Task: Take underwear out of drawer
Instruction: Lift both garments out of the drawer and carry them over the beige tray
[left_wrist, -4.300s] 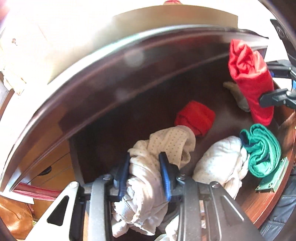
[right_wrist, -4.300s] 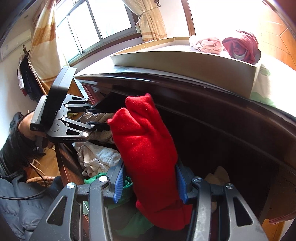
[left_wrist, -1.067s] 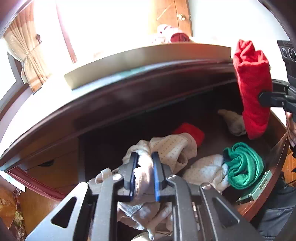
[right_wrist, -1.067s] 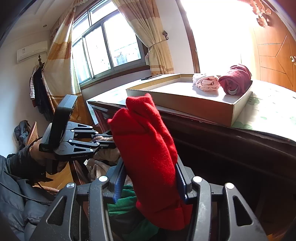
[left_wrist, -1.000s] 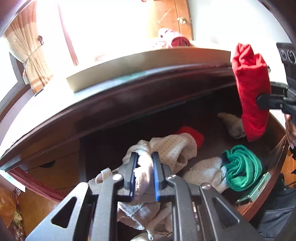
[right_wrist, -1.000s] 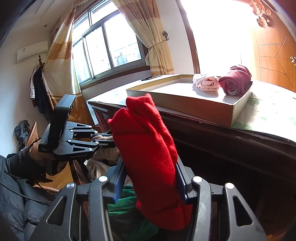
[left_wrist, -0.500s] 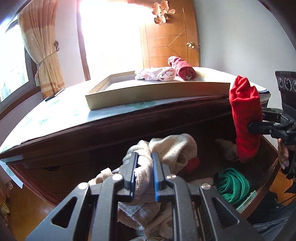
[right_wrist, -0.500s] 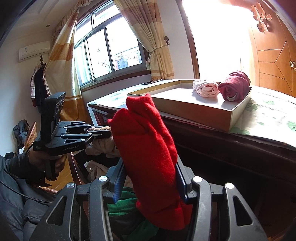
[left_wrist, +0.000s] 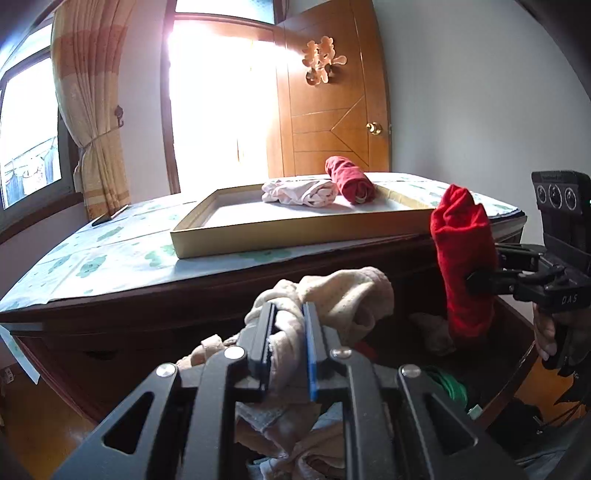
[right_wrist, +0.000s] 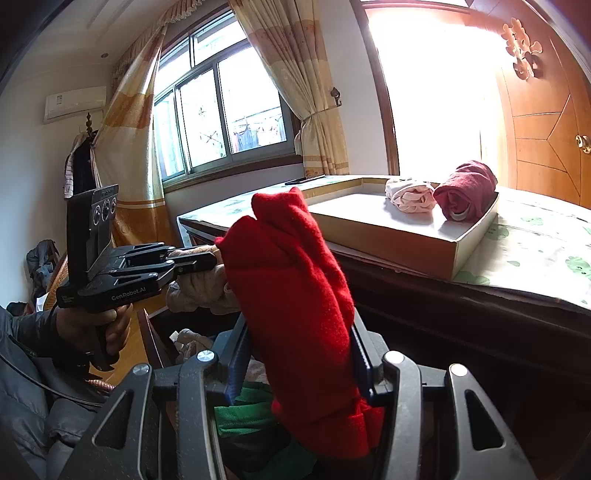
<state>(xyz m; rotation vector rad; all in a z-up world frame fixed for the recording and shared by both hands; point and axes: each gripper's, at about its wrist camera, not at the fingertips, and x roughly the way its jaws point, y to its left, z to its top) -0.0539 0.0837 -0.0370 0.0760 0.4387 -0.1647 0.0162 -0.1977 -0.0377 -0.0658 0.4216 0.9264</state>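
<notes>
The left gripper (left_wrist: 288, 347) pinches a limp, dotted cream garment (left_wrist: 343, 299); the right gripper (right_wrist: 299, 354) clamps a fuzzy red roll (right_wrist: 295, 295). Both are lifted above the drawer (left_wrist: 513, 373). Two rolls (left_wrist: 317, 188) already sit in the shallow cardboard tray (left_wrist: 295, 236); green cloth (left_wrist: 448, 387) remains below.

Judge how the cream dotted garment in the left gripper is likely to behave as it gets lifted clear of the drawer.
Probably floppy: the cream garment bunches above the left gripper and sags below its fingers. It likely weighs little, since a narrow pinch holds it. Loose folds trailing underneath could drag or snag on clothes in the drawer.
</notes>
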